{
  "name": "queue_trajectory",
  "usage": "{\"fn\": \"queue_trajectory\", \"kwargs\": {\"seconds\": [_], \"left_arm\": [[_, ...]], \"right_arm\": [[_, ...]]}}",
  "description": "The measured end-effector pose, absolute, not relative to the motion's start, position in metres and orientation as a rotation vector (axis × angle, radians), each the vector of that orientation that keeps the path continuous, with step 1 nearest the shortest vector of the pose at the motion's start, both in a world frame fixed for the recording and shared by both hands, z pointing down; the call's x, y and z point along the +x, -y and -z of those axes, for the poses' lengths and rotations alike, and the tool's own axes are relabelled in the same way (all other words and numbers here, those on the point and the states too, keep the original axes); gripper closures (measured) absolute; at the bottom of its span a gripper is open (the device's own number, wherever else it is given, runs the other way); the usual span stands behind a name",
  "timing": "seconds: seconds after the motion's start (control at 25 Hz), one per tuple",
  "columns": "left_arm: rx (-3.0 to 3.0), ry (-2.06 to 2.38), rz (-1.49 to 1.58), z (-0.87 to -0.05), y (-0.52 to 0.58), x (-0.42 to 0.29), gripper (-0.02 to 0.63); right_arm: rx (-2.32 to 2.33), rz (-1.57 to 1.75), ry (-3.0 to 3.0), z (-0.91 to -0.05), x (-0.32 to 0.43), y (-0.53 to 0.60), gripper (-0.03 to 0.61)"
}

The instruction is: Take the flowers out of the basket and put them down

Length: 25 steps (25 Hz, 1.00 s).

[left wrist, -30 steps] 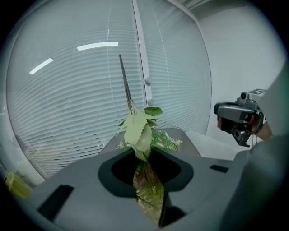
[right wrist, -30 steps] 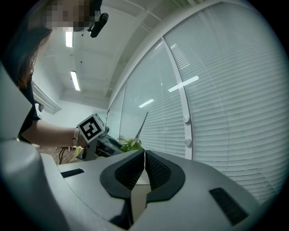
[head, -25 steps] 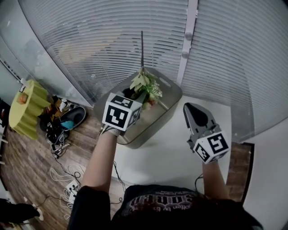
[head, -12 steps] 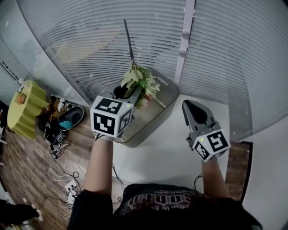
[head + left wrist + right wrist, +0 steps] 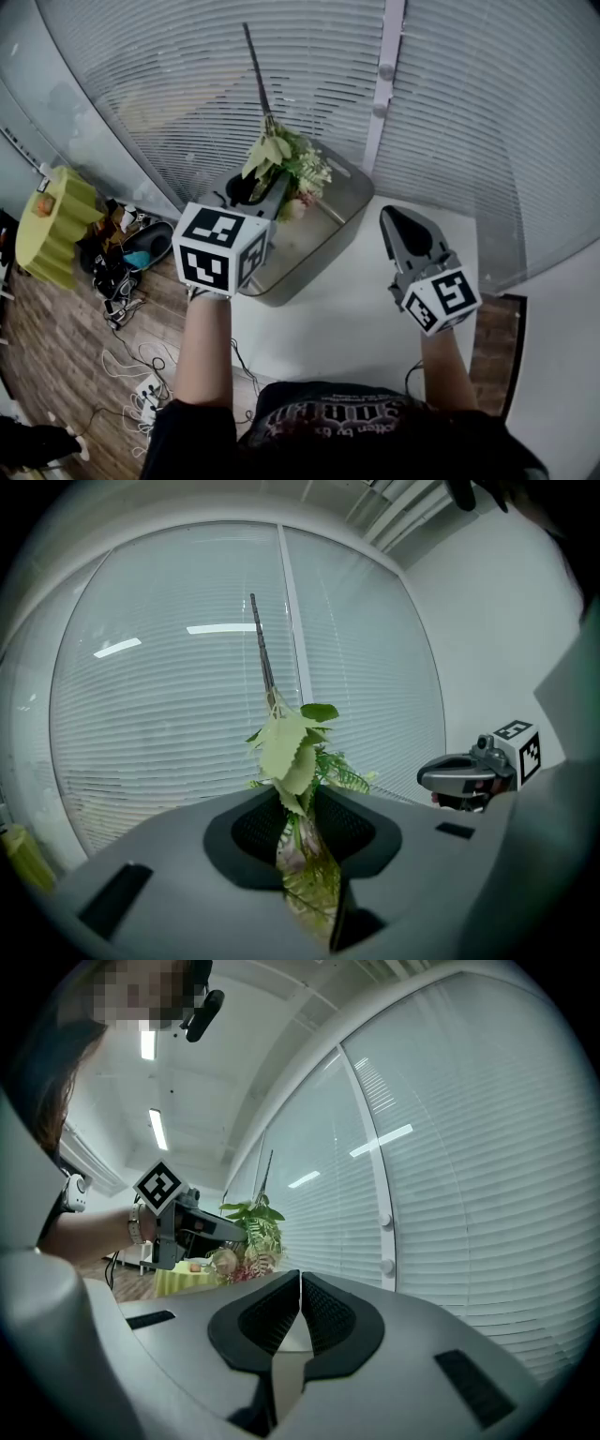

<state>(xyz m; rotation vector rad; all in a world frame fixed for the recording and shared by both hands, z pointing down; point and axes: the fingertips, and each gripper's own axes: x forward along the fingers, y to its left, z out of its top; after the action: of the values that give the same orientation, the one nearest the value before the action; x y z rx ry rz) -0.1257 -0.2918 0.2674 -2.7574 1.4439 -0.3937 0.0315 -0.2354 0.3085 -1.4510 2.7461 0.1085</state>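
My left gripper (image 5: 270, 190) is shut on a bunch of artificial flowers (image 5: 286, 161), green leaves and pale blossoms with a long dark stem (image 5: 255, 66) sticking up. The bunch hangs above the grey basket (image 5: 336, 221), at its left end. In the left gripper view the leaves (image 5: 286, 747) rise out from between the pads and the lower part of the flowers (image 5: 302, 864) is pinched there. My right gripper (image 5: 390, 218) hovers to the right of the basket over the white table (image 5: 356, 323), shut with nothing in it (image 5: 300, 1277).
Window blinds (image 5: 450, 112) close off the far side behind the basket. On the wooden floor at the left stand a yellow-green stool (image 5: 52, 225), shoes (image 5: 150, 246), and cables with a power strip (image 5: 148, 394).
My left gripper has lifted the flowers up and to the left, out of the basket. The right gripper has hardly moved.
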Motion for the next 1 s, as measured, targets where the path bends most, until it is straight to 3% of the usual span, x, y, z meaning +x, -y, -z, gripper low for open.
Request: {"fn": "queue_trajectory", "kwargs": {"seconds": [0.56, 1.0], "left_arm": [[-2.718, -1.408, 0.404, -0.262, 0.288, -0.118, 0.538], [-2.818, -1.313, 0.320, -0.251, 0.277, -0.088, 0.517]], "right_arm": [[-1.469, -0.113, -2.733, -0.307, 0.038, 0.233, 0.549], [-1.513, -0.118, -2.707, -0.307, 0.055, 0.231, 0.551]]}}
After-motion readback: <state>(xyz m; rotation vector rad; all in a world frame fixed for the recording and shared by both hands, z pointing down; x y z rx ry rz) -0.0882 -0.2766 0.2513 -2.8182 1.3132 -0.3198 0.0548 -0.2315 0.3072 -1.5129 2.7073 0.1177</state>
